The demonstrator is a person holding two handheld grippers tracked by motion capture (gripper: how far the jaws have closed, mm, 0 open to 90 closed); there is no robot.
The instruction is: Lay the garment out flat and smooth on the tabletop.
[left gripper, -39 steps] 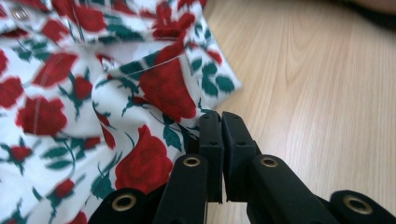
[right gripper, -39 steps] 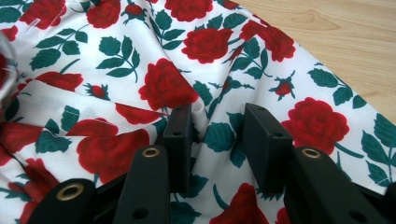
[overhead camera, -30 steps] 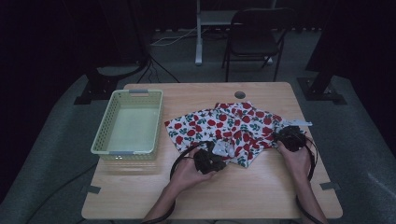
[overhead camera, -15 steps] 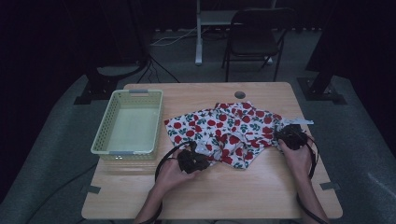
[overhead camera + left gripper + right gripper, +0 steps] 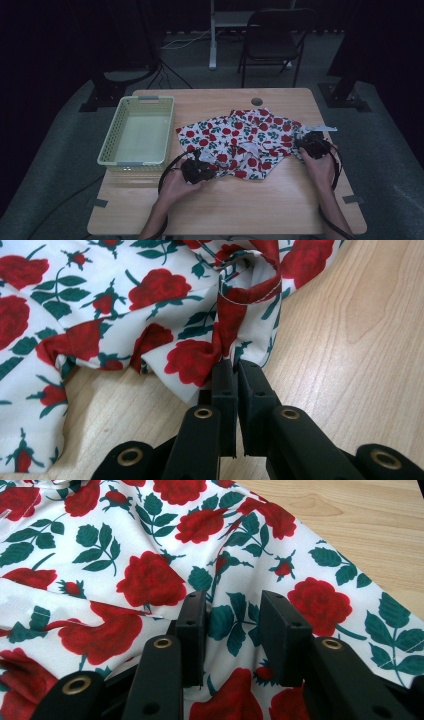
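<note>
Both grippers work the rose-print cloth (image 5: pixel 240 142) on the table (image 5: pixel 280 210). Left gripper (image 5: pixel 235 371) pinches a bunched edge right at its tips; right gripper (image 5: pixel 231 615) stands part-open over fabric beneath it. Spreading seems underway; next, drag the pinched edge outward.

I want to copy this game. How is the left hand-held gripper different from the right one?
The left hand-held gripper has its jaws shut, pinching a bunched edge of the rose-print cloth; the right hand-held gripper has its jaws apart over the cloth's flat part. In the high view, the left one is at the cloth's near edge, the right one at its far right end. Both are black.
</note>
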